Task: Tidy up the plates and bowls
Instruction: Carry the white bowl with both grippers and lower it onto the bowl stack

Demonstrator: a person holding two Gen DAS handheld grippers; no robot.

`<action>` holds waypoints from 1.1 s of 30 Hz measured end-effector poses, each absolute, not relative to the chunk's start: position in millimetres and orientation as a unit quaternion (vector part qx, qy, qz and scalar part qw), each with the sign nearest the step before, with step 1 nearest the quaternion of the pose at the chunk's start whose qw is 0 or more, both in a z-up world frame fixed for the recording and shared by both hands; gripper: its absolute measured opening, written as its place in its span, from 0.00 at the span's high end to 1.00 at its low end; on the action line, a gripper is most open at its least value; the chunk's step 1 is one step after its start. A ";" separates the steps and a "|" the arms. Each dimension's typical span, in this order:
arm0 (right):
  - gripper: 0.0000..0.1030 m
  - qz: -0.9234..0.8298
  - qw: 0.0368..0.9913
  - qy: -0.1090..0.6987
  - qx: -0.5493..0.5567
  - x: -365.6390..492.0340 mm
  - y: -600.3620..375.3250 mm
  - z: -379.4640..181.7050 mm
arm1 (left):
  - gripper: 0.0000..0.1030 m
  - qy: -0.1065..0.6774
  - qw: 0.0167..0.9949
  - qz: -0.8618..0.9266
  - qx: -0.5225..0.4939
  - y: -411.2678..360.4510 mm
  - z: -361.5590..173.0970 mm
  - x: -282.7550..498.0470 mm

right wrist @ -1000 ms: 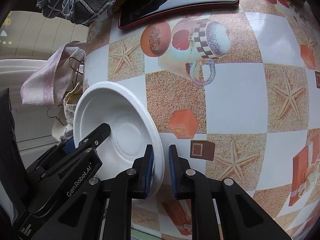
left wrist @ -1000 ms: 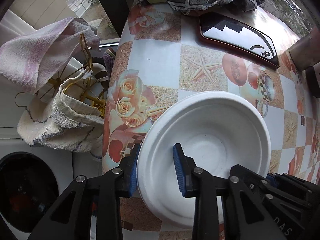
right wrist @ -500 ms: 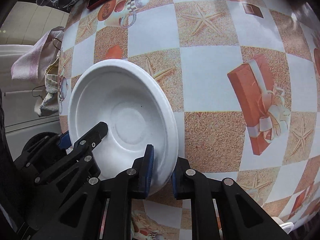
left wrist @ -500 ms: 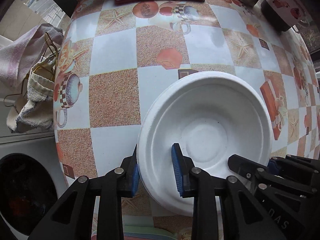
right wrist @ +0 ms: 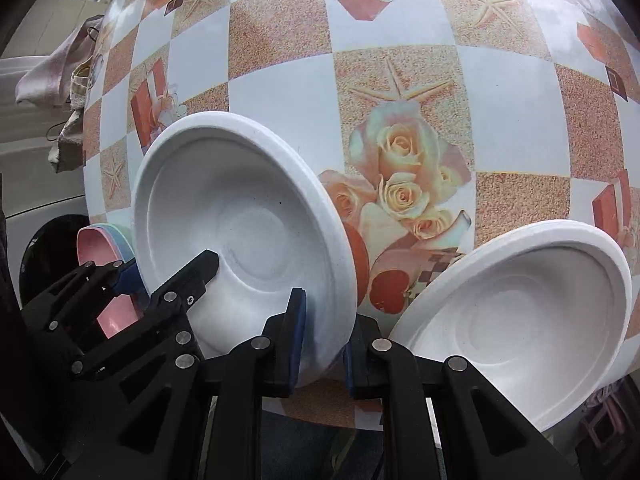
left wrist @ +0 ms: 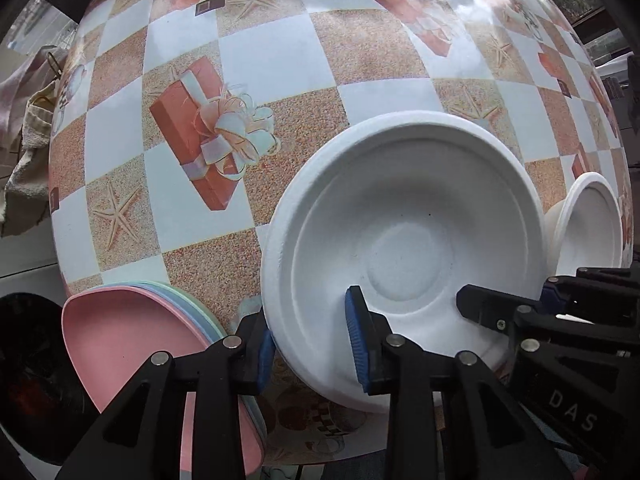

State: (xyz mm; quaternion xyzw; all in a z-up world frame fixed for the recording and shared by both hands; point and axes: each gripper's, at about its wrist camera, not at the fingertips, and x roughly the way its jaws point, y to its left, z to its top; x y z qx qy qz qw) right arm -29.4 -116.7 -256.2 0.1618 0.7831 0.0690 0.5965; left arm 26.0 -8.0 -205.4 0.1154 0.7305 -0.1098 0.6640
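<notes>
A white bowl hangs over the patterned table, held at its near rim from both sides. My left gripper has the rim between its blue pads; its jaws are opening slightly, though the pads still touch the bowl. My right gripper is shut on the opposite edge of the same white bowl. A second white bowl rests at the table's near right edge. A stack of pink, blue and green plates lies at the near left edge.
Towels hang beyond the table's left side. A dark round appliance door sits below them. The table's near edge runs just under both grippers, between the plate stack and the second bowl.
Both grippers carried the white bowl across the table toward its near edge. The dark tray and cloth left view; the plate stack and second white bowl came into view.
</notes>
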 end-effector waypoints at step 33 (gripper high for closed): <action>0.83 -0.046 0.653 0.714 0.249 -96.0 -229.8 -174.7 | 0.63 0.645 0.670 -0.274 0.247 -115.9 -129.6 -8.4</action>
